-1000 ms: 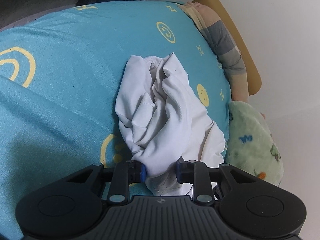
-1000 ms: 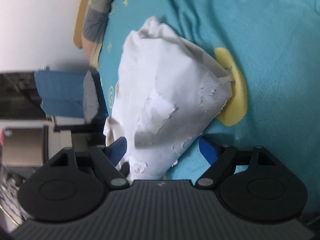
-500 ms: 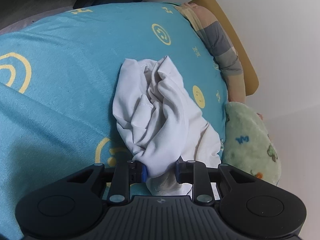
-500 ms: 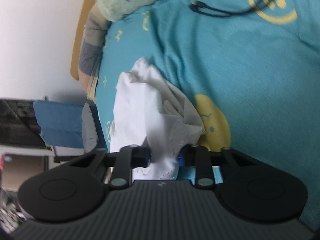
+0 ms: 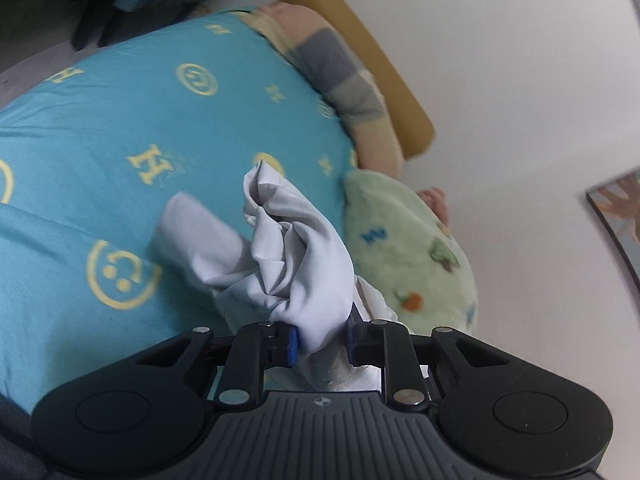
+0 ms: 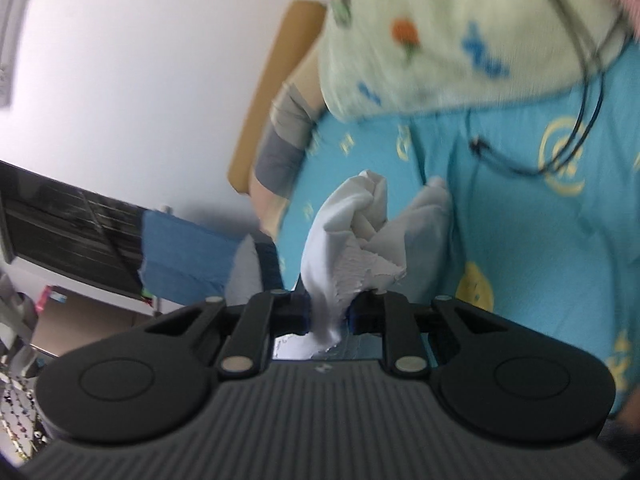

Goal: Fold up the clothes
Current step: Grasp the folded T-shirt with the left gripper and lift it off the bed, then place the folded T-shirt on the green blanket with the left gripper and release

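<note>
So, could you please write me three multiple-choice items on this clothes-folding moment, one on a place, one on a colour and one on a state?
1. What lies beside the lifted white garment at the wall end of the bed?
A. a green plush blanket
B. a red suitcase
C. a wooden stool

2. What colour is the bedcover?
A. plain grey
B. turquoise with yellow marks
C. black

3. How does the left gripper stand?
A. wide open, empty
B. closing on white cloth
C. holding a cable

Answers:
1 A, the green plush sits just beside the garment.
2 B, yellow smileys and letters show on turquoise.
3 B, cloth is bunched between its blue pads.
</note>
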Demonstrator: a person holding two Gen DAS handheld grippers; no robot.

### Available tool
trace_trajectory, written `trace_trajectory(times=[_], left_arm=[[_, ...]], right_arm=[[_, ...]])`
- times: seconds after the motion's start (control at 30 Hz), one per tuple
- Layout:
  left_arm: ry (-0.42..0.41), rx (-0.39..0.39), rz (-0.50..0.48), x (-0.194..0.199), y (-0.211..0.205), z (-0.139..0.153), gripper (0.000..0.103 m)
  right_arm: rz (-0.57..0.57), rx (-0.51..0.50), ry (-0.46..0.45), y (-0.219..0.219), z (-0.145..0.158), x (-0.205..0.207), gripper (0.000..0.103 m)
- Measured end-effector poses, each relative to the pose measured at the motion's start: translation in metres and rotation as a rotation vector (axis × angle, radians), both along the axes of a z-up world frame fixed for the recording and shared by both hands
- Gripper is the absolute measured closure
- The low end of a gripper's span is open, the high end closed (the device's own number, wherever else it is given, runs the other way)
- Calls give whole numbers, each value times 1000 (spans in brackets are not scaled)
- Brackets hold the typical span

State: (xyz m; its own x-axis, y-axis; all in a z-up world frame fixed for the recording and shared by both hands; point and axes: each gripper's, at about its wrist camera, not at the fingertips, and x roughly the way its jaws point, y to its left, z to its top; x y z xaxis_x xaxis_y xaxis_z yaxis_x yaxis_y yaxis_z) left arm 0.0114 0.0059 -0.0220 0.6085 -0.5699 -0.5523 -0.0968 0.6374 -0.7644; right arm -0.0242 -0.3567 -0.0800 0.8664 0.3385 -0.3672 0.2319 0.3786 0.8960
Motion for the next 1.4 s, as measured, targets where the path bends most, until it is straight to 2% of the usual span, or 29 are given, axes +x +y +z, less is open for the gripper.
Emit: trace_trajectory(times=[0.1,0.27,0.43,0.63,0.73,0.8,0.87,1.0,1.1,1.2,1.3,1.4], left_arm=[[-12,6,-68,-1,-38,20,80],[-9,14,-192,23,-120,39,80],[-64,-18,-304,65,-216,68,81],[-224,-94,-400,130,-331,130,81],[-321,-132,-447,160,-378,145,81],[-385,-141,-475,174,-404,138,81],[-417,-128,-499,184,-423,116,81],[-428,-16,-581,190,-445,48,81],[-430,62,-642,175,-442,-2,82],[-476,84,-666,152,-424,-34,82],[-485,106,-677,135,-410,-55,82],[-486,183,-698,128,-405,-70,75]], right_arm=[[-29,-9,-8,-33,19,-22,83],[-93,-34,-7,-100,44,-40,83],[-183,-121,-53,-174,93,-26,83],[-312,-276,-179,-260,173,11,83],[-379,-387,-258,-290,204,25,83],[-422,-476,-303,-301,209,33,83],[-455,-534,-304,-309,198,41,83],[-464,-574,-195,-318,134,49,82],[-454,-526,-84,-317,75,42,82],[-448,-485,-14,-304,33,26,83],[-439,-518,-12,-284,15,15,83],[-433,-531,30,-275,9,11,83]])
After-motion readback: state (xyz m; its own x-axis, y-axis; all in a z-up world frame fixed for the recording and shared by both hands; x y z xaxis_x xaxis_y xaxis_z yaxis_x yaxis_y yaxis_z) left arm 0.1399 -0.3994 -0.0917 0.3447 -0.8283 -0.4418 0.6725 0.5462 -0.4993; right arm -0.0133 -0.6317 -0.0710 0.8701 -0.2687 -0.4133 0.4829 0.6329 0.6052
